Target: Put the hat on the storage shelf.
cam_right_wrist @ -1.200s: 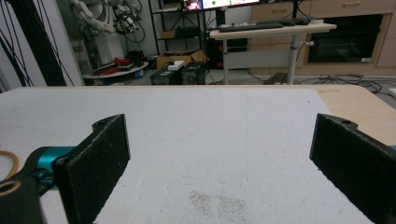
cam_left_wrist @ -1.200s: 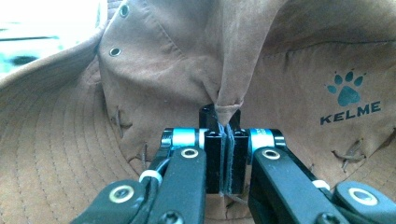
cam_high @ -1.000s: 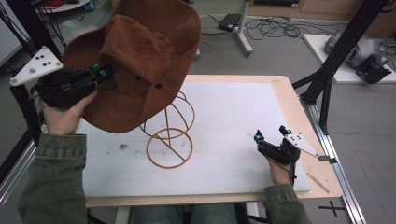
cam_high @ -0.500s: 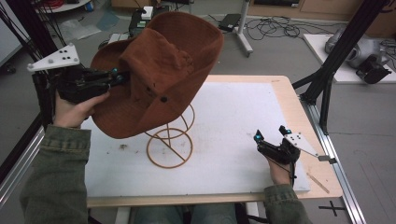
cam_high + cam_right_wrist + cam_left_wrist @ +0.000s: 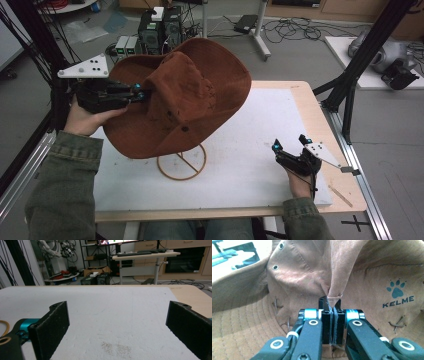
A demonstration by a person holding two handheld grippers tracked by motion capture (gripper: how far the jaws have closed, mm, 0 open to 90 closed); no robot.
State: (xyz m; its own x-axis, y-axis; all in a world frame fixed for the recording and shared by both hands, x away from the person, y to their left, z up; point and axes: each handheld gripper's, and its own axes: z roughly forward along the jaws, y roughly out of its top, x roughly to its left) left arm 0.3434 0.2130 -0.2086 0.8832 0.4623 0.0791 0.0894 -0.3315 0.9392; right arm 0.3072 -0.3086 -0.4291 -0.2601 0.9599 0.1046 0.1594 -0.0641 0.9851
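Note:
A brown suede hat [image 5: 190, 100] hangs tilted in the air over a copper wire stand [image 5: 182, 179], whose upper part it hides. My left gripper [image 5: 140, 94] comes in from the left and is shut on a fold of the hat. In the left gripper view the jaws pinch that fold [image 5: 332, 305], with the hat's inside [image 5: 372, 277] and a paw logo behind. My right gripper [image 5: 289, 142] rests on the white board at the right, open, with nothing between its pads [image 5: 117, 312].
A white board [image 5: 260, 125] covers most of the wooden table [image 5: 320, 115]. The stand's ring base edge [image 5: 3, 327] peeks in at the left of the right gripper view. Black frame posts stand at both sides. Cables and equipment lie on the floor beyond.
My left gripper has carried the hat rightward and slightly down, so it now hangs over the wire stand and covers its top. The right gripper has kept still.

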